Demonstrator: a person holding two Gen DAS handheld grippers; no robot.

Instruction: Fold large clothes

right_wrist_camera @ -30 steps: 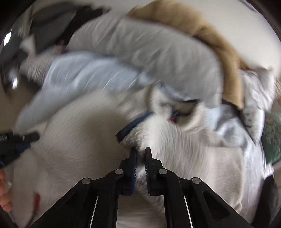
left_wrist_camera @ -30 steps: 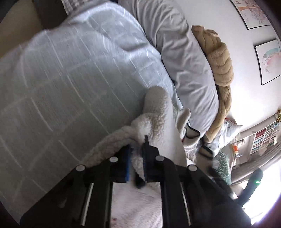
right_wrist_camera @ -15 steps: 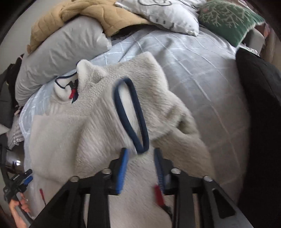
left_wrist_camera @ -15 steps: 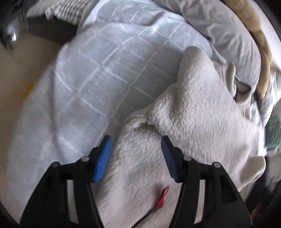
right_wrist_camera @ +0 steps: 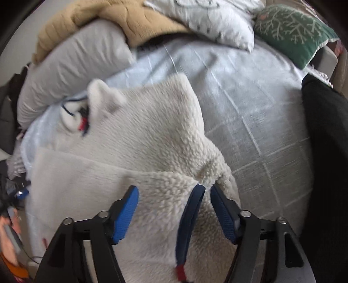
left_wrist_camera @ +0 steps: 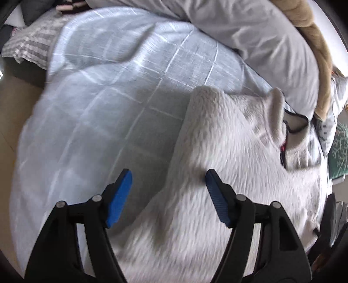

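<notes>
- Cream fleece is what fills both of your views: a fleece jacket (left_wrist_camera: 228, 152) lies spread on the pale blue checked bedspread (left_wrist_camera: 108, 98).
- Left wrist view: your left gripper (left_wrist_camera: 168, 189) points down at the jacket's edge, its jaws apart after just opening wider, and nothing is pinched between the blue pads (left_wrist_camera: 118, 198).
- The fleece edge runs up between the two fingers: one pad hangs over bare bedspread, the other over the fleece.
- Ahead of the gripper the jacket's shoulder comes to a rounded corner, and beyond it the collar (left_wrist_camera: 276, 113) stands up with dark trim and a bit of red inside.
- A grey pillow (left_wrist_camera: 261, 39) lies along the far side, with a tan blanket (left_wrist_camera: 319, 43) behind it; a striped cloth (left_wrist_camera: 28, 48) sits at the bed's far corner.
- Right wrist view: your right gripper (right_wrist_camera: 174, 203) is released as well, its jaws having just opened; the pads (right_wrist_camera: 125, 214) press on nothing.
- A folded-over sleeve lies between the fingers, and its navy-trimmed cuff (right_wrist_camera: 189, 222) sits just inside one of them; whether the trim touches that pad you cannot tell.
- The jacket body stretches away from the gripper toward the collar (right_wrist_camera: 97, 95), near the grey pillow (right_wrist_camera: 71, 71).
- A white printed cushion (right_wrist_camera: 208, 19) and a green cushion (right_wrist_camera: 291, 30) rest at the far end, and a black cloth (right_wrist_camera: 326, 152) lies at the side.
- At the view's edge, blurred, a hand (right_wrist_camera: 8, 241) is visible.
</notes>
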